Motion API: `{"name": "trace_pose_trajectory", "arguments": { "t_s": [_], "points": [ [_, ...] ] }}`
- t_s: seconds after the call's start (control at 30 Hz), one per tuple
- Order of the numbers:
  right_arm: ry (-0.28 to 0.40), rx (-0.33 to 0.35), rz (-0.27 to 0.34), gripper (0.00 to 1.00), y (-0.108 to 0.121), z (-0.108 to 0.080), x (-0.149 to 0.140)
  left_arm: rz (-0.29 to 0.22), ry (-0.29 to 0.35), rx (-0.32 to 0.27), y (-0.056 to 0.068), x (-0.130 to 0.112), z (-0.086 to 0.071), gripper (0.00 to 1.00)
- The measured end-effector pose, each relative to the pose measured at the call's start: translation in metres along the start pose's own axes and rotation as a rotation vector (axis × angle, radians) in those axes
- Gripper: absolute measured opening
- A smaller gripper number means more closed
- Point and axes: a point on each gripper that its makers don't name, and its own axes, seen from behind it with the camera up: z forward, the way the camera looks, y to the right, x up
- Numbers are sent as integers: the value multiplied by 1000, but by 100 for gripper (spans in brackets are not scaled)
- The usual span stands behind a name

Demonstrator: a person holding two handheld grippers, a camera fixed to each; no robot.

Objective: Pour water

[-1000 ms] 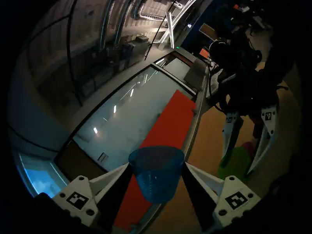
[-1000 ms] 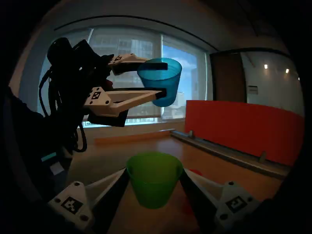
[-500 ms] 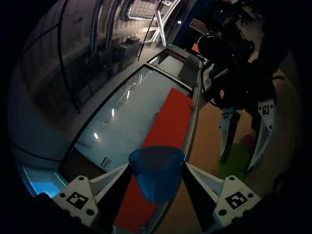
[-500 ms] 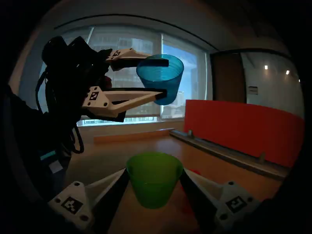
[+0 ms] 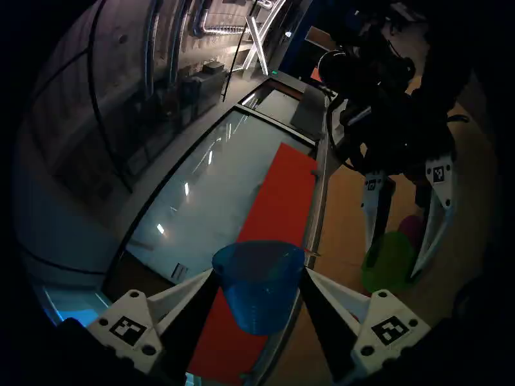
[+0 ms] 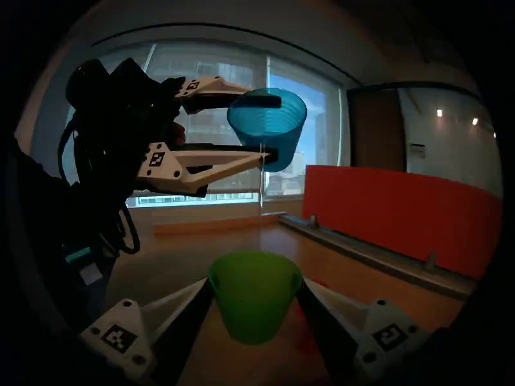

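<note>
A wooden table (image 6: 180,260) lies under the green cup (image 6: 255,299), which the right gripper (image 6: 255,286) clamps between both fingers. Higher than the green cup, the left gripper (image 5: 257,283) squeezes a tilted blue cup (image 6: 267,125); a thin water stream (image 6: 261,183) drops from its rim.

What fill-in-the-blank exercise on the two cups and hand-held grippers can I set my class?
1. The left hand-held gripper is shut on the tilted cup, coloured ____.
2. The right hand-held gripper is shut on the upright cup, coloured ____.
3. Spilling a thin water stream, the tilted cup hangs ____ the upright cup.
Missing words: blue; green; above.
</note>
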Motion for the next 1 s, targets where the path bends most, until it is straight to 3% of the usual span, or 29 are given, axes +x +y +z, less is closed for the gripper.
{"name": "trace_pose_trajectory", "arguments": {
  "t_s": [1.0],
  "points": [
    [0,-10,-19,91,2,-4,1,109,6,7,2,14,-4,85]
  ]
}}
